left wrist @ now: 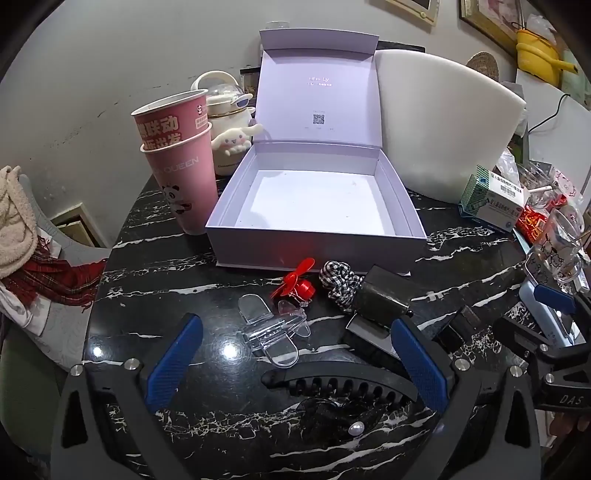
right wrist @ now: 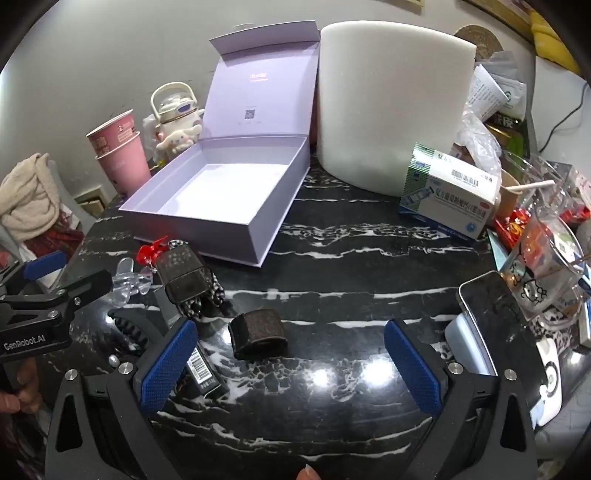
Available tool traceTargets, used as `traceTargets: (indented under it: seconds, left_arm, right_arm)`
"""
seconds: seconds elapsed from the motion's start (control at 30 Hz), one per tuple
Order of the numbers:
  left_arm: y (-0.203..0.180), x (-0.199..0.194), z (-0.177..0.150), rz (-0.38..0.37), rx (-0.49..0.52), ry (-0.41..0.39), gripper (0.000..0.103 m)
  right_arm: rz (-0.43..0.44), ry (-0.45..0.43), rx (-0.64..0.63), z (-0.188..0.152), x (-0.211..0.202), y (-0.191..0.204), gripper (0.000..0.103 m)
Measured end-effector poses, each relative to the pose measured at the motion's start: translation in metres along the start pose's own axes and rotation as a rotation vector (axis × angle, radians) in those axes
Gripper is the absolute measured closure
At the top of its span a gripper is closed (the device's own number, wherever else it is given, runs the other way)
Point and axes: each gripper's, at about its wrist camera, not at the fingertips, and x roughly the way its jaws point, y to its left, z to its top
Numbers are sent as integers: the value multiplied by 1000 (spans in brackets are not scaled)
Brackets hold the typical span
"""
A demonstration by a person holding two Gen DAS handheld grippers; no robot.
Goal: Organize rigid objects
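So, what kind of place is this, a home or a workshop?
Most likely a home: a marble table crowded with daily things, such as pink paper cups, a medicine box and a cartoon kettle; framed pictures hang on the wall.

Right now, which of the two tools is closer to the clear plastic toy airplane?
Left. The left tool hangs open right over the clear airplane, which lies just ahead between its blue fingers. The right tool, also open, sits off to the airplane's right, near a dark brown block.
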Motion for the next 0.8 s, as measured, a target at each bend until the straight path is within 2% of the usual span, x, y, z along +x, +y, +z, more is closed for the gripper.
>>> traceTargets:
  seconds: [0.8]
  left_arm:
    - [-1, -2, -1, -7, 2, 1, 0]
  right_arm:
    - [-10, -16, -5, 0, -5, -2, 0]
